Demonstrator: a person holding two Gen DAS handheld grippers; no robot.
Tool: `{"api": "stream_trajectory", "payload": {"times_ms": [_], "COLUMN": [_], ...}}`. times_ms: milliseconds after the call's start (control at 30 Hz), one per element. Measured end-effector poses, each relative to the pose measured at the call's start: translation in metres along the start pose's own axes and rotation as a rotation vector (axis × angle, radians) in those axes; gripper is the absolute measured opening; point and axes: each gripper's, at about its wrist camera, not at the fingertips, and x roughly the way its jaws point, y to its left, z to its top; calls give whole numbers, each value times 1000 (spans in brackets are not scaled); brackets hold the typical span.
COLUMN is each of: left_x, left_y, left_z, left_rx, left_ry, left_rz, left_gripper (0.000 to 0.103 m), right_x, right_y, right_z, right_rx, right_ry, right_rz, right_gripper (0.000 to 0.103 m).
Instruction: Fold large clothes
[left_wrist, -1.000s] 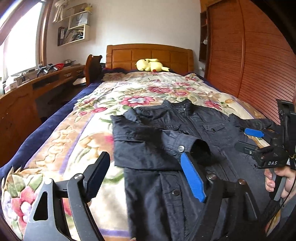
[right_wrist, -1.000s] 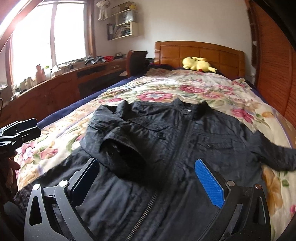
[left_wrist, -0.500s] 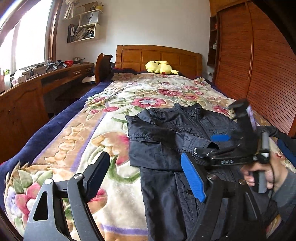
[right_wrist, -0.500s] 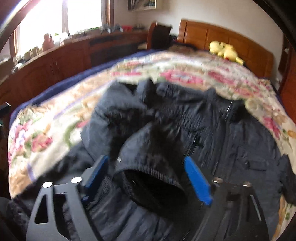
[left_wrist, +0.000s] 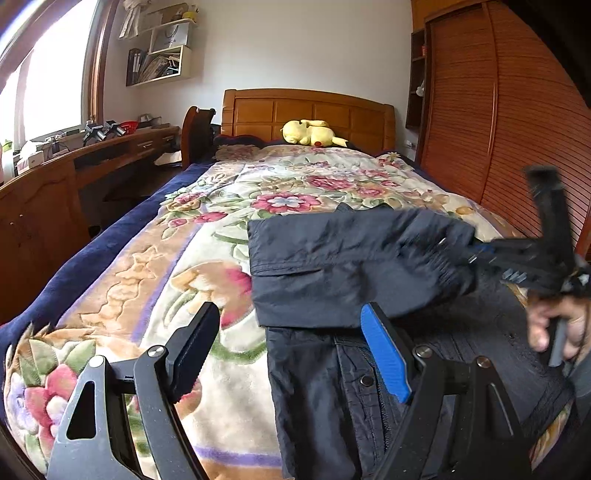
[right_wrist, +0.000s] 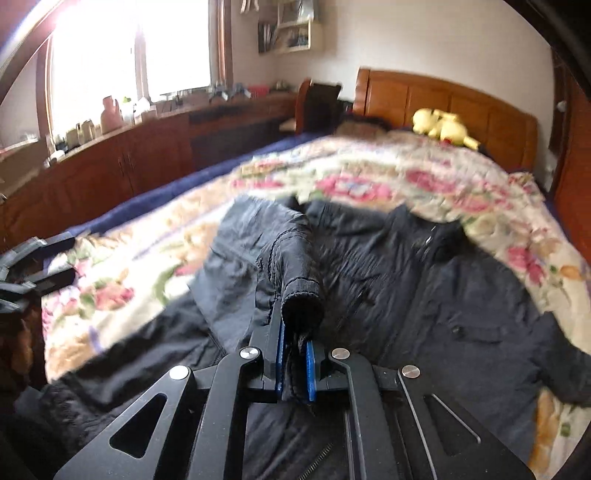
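The dark navy zip-front jacket (right_wrist: 424, 295) lies face up on the floral quilted bedspread (left_wrist: 155, 280) of the wooden-headboard bed (left_wrist: 306, 110), collar toward the headboard and hem toward the person, so its long axis runs down the bed. One sleeve (left_wrist: 332, 258) is folded across the chest, and its ribbed cuff (right_wrist: 301, 295) is pinched in the right gripper (right_wrist: 295, 373), whose blue-padded fingers (right_wrist: 310, 369) are closed tight on the cloth. In the left wrist view that gripper sits at the jacket's far right, with the sleeve stretched sideways from the shoulder fold toward it, crossing the garment's long axis.

The left gripper (left_wrist: 291, 354) hovers over the near left edge of the jacket, its fingers spread wide and holding nothing; one finger is above the bedspread, the blue one above the zip placket.

The coming move seems to turn on the sleeve's line: the cuff is already in the right hand, which is the nearer, and laying it straight across or down the body depends on where that hand carries it. The other sleeve trails off to the right on the bedspread, not yet folded. A yellow plush toy (left_wrist: 310, 133) rests by the headboard, well apart.
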Motion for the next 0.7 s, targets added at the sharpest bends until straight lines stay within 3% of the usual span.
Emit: {"api": "stream_trajectory", "payload": {"times_ms": [233, 500, 700], "left_x": [2, 3, 3], "left_y": [-4, -13, -19], "left_z": [0, -3, -2], "left_rx": [2, 25, 29], "left_ry": [4, 11, 9], "left_rz": [-11, -20, -32], "left_gripper": [80, 80, 80], "right_x": [-50, -68, -62], "right_y": [-14, -36, -46], "right_z": [-4, -44, -57], "right_rx": [12, 77, 107], "right_ry": [-75, 4, 50], "right_rz": [-88, -227, -265], "right_gripper": [9, 9, 8]}}
